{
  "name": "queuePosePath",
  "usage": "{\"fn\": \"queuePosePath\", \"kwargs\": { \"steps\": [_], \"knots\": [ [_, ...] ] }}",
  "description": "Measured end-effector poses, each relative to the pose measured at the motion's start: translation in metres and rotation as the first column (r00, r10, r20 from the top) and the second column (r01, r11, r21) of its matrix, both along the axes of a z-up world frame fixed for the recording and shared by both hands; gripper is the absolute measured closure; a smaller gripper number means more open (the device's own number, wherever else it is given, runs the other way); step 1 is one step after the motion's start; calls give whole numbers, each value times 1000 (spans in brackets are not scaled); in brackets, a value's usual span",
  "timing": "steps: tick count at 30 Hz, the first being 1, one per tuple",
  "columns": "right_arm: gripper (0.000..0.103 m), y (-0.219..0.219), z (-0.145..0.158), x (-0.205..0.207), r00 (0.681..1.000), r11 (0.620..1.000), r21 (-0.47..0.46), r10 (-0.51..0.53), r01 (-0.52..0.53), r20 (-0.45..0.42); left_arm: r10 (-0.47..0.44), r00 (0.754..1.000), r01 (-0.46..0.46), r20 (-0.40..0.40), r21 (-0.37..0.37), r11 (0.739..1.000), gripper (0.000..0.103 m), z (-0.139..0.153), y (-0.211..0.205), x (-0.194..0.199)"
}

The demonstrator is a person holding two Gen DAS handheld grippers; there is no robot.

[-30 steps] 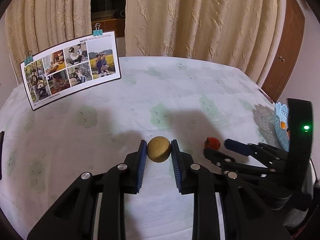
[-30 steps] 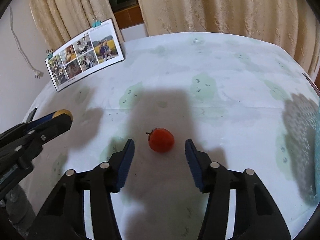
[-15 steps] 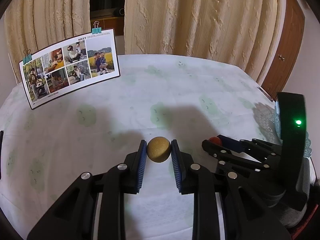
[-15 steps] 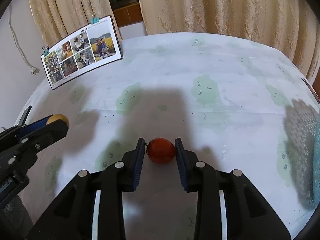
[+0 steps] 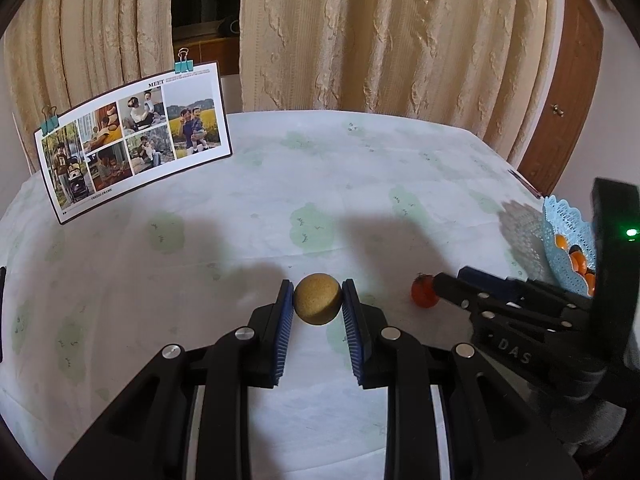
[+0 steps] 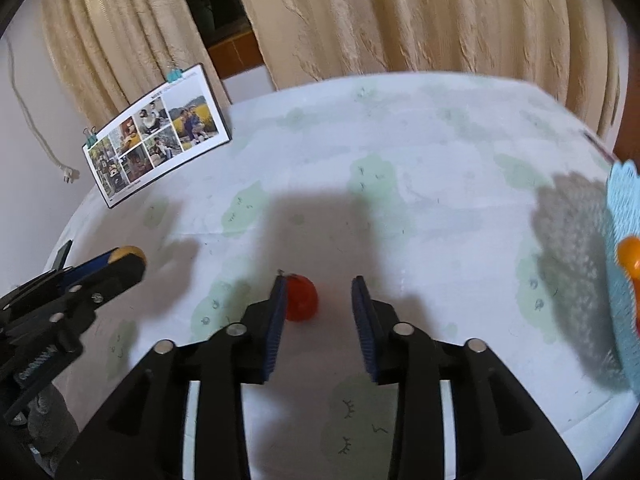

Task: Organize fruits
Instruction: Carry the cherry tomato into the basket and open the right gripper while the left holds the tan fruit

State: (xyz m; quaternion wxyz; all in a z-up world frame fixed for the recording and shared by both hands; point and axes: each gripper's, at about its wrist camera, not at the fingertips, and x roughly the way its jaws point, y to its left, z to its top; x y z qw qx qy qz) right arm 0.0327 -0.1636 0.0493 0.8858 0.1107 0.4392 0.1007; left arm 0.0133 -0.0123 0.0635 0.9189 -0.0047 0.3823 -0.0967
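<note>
The left claw (image 5: pixel 317 306) is pinching a round yellow-brown fruit (image 5: pixel 317 299) between its two blue pads (image 5: pixel 285 320). Both pads press on the fruit's sides, and the fruit sits just above the table (image 5: pixel 240 208).

The right claw (image 6: pixel 319 312) is opening. A small red tomato (image 6: pixel 302 298) lies on the table between its jaws, right against the left blue pad (image 6: pixel 276 320), while the other pad stands clear of it with a gap. In the left wrist view the same tomato (image 5: pixel 424 290) shows at the tip of the right claw (image 5: pixel 444 290), a little to the right of the yellow-brown fruit.

The table wears a pale cloth with soft green patches on it. At its right edge stands a light blue lacy basket (image 5: pixel 560 236) with some orange fruits (image 5: pixel 578 260) inside (only part of it shows in each view). The basket throws a dotted shadow on the cloth.

At the far left of the table a photo card (image 5: pixel 132 140) stands up, with teal clips (image 5: pixel 183 65) on its top edge. Behind the table hang cream curtains (image 5: pixel 380 40), and a brown door (image 5: pixel 568 92) is at the right.
</note>
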Motion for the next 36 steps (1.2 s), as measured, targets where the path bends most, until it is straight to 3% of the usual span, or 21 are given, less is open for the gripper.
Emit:
{"fn": "queuePosePath", "kwargs": {
  "steps": [15,21,29,36],
  "knots": [
    [60,36,-13,23,995,996,-19,91,-92,-47,8,1000,-8,4,-13,1000,78,3,3,-2],
    [76,43,-14,21,993,993,-45,106,-108,-44,8,1000,-8,4,-13,1000,78,3,3,-2],
    [76,22,2,-5,999,999,-26,44,-44,7,0,1000,0,5,-7,1000,78,3,-1,-3],
    [76,-31,23,-35,994,996,25,-87,86,63,-22,1000,22,5,7,1000,78,1,-11,-5]
  ]
}}
